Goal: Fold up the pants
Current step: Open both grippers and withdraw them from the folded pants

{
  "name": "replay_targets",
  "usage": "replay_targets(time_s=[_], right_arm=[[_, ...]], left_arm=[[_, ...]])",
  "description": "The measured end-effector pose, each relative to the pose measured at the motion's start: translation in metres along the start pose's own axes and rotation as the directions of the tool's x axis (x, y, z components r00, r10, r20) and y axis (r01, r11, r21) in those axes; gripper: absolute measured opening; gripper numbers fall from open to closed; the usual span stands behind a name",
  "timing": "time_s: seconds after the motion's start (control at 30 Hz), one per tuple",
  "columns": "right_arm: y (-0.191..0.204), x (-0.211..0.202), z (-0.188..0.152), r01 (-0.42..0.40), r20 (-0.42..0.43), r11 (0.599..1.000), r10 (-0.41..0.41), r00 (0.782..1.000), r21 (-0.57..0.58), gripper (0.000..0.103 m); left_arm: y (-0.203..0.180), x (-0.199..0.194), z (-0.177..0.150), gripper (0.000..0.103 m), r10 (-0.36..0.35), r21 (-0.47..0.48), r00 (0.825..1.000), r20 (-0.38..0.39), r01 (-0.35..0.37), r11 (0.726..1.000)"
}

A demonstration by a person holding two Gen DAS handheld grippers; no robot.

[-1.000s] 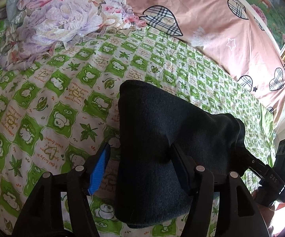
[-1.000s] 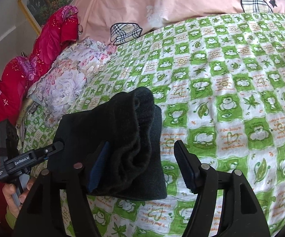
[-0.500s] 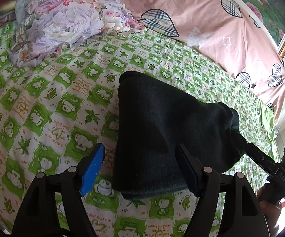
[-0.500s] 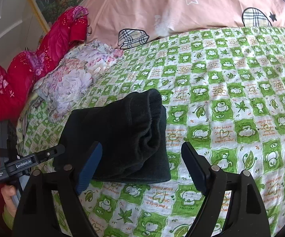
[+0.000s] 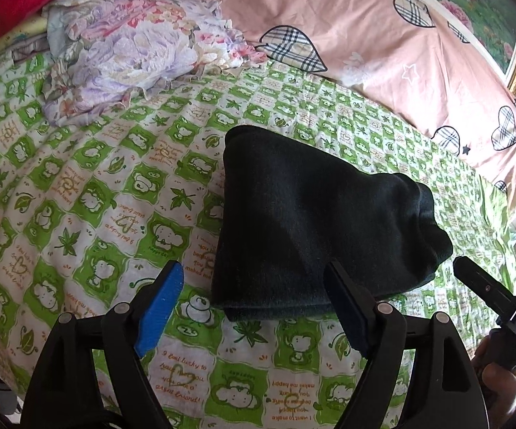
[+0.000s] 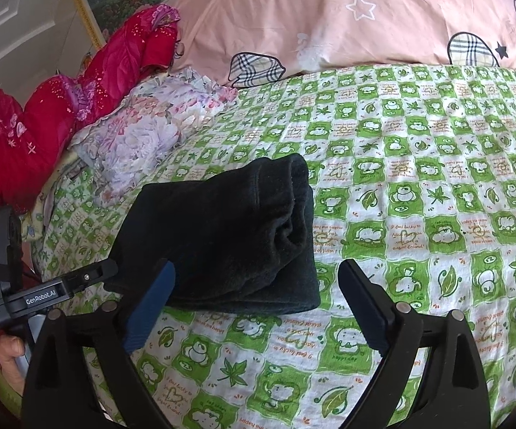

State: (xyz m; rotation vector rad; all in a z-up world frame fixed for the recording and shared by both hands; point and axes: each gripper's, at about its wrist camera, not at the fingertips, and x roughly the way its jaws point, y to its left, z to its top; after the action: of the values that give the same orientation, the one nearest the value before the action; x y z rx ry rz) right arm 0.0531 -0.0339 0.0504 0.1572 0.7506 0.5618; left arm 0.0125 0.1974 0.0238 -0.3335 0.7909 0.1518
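On the green-checked bed (image 6: 418, 186), folded black pants (image 6: 222, 236) lie flat. Left gripper (image 5: 254, 304) at 6 o'clock and right gripper (image 6: 258, 300) hover, jaws apart, holding nothing.

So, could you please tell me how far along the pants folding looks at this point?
It looks essentially done: the dark pants lie in a compact folded bundle on the green checked bedsheet. Nothing is in hand; the left gripper and the right gripper are both open, and neither grips the fabric. At most, some tidying of the bundle may remain.
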Motion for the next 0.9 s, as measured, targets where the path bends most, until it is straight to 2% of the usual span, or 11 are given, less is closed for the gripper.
replay_targets(time_s=[0.43,0.9], right_arm=[[0.022,-0.006,-0.018,0.001,-0.01,0.991,-0.003,1.0,-0.135,0.102],[0.037,-0.003,-0.019,-0.011,-0.057,0.979,0.0,0.998,-0.203,0.103]], left_arm=[[-0.018,-0.019,-0.016,0.084,0.095,0.131,0.995,0.033,-0.098,0.987],[-0.032,-0.032,-0.02,0.09,0.139,0.217,0.988,0.071,-0.151,0.964]])
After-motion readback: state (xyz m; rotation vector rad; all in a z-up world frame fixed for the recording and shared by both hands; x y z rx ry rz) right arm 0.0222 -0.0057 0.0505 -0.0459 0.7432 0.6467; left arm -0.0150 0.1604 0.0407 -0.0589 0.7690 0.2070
